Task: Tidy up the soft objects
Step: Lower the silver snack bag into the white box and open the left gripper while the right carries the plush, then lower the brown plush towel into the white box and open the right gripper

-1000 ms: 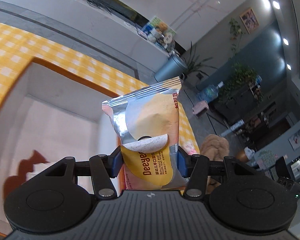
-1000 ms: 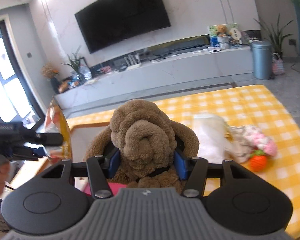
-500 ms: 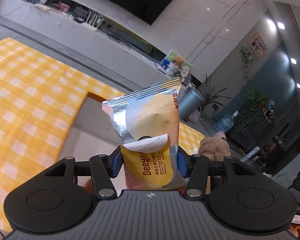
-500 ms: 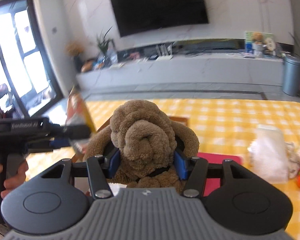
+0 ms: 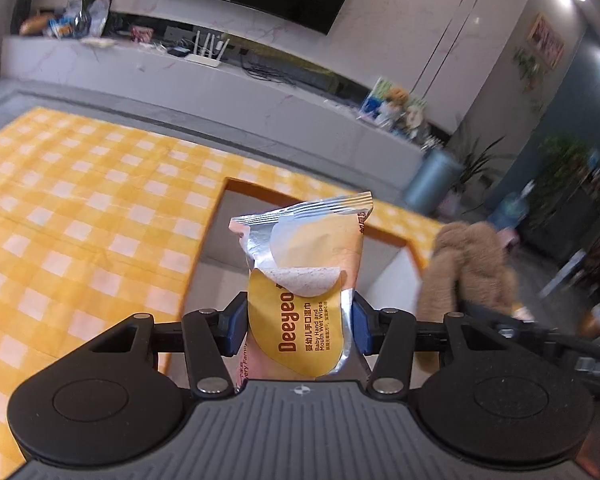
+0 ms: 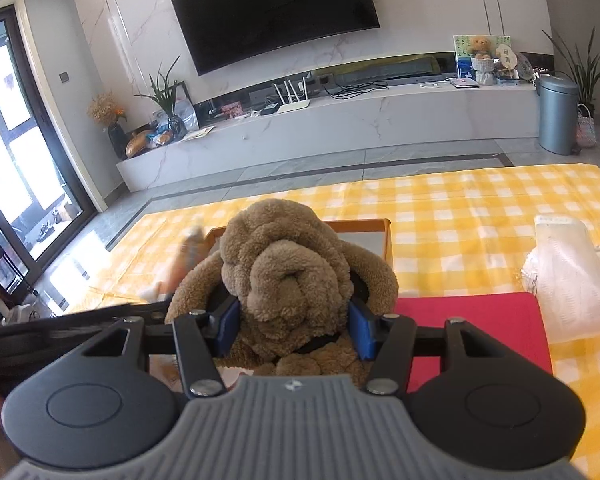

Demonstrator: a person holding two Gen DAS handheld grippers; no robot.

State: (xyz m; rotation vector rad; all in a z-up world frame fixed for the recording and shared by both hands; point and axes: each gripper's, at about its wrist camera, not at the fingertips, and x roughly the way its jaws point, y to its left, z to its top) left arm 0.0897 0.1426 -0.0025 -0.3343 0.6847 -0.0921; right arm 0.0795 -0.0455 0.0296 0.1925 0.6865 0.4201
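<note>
Between the blue pads of the left gripper stands a pack of wet wipes, upright, its crimped silver top pointing away from the camera and its orange label facing up; the jaws are closing and press on both sides of the pack. Just behind the pack lies an orange-rimmed box with a grey inside, set on the yellow checked tablecloth. To the right of the box, blurred, shows the back of a brown plush dog.

Close in the right wrist view, the right gripper clamps that same plush dog at the sides of its head, the wrinkled muzzle facing the camera and the ears hanging over the pads. Beside the gripper to the right, a red flat thing lies on the cloth, and right of it sits a white wrapped bundle; what it is cannot be told. Behind the dog's head, the rim of the box shows, and left of it a blurred pink-orange shape that may be the wipes pack.

Farther off, across a grey tiled floor, runs a long marble console with a white router on it, a grey bin at its right end, and a large dark television on the wall above.
</note>
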